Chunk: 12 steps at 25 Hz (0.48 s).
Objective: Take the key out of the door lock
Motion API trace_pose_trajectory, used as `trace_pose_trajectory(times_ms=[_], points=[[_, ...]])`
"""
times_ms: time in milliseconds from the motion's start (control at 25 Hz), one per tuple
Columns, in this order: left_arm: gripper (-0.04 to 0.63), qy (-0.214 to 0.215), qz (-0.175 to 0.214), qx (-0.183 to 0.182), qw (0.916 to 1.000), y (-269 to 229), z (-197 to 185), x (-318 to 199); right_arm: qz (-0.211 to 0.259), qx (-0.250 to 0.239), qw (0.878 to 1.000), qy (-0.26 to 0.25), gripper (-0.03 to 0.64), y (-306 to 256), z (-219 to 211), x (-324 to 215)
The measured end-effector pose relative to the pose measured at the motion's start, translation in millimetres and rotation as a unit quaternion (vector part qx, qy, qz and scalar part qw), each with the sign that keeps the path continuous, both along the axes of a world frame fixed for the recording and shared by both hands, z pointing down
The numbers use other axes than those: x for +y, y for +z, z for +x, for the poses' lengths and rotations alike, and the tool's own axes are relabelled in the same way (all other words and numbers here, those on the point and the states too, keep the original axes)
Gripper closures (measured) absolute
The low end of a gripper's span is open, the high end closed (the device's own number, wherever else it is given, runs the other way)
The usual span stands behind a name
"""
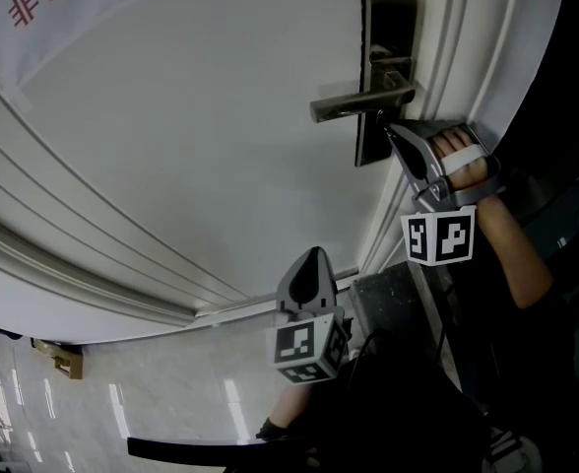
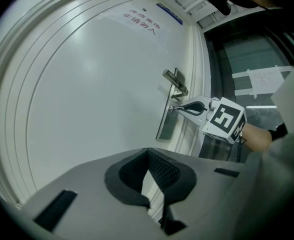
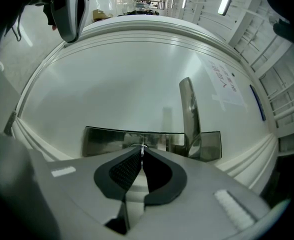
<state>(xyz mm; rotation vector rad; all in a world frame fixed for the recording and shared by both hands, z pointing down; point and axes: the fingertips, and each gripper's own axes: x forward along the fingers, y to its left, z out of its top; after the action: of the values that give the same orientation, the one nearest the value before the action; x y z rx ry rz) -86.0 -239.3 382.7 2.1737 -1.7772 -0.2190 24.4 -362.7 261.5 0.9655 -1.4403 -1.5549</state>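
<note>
The right gripper (image 1: 388,132) is pinched tight on the thin silvery metal key (image 3: 142,147), which seems to be seated in the dark brushed-steel lock plate (image 1: 388,23), just below the plate's lever handle (image 1: 360,102). The withdrawal looks ready to begin and calls for a straight pull away from the plate. The left gripper (image 1: 313,256) hangs well below the plate, closed on nothing.

Notice (image 1: 35,6) on door (image 1: 221,126) — red "非请".
</note>
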Motion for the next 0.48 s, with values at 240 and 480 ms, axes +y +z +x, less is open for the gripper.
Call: trace_pose_trajectory(times_ms=[240,480], points=[[0.595,-0.003,0.001,0.003,1.0,-0.5,-0.5,-0.2,0.007,0.009,1.0,-0.001,0.606,0.0,-0.1,0.2],[0.595,-0.004,-0.001,0.003,1.0,0.1,-2.6,0.3,-0.003,-0.008,1.0,0.007,0.606,-0.9,-0.9,0.4]])
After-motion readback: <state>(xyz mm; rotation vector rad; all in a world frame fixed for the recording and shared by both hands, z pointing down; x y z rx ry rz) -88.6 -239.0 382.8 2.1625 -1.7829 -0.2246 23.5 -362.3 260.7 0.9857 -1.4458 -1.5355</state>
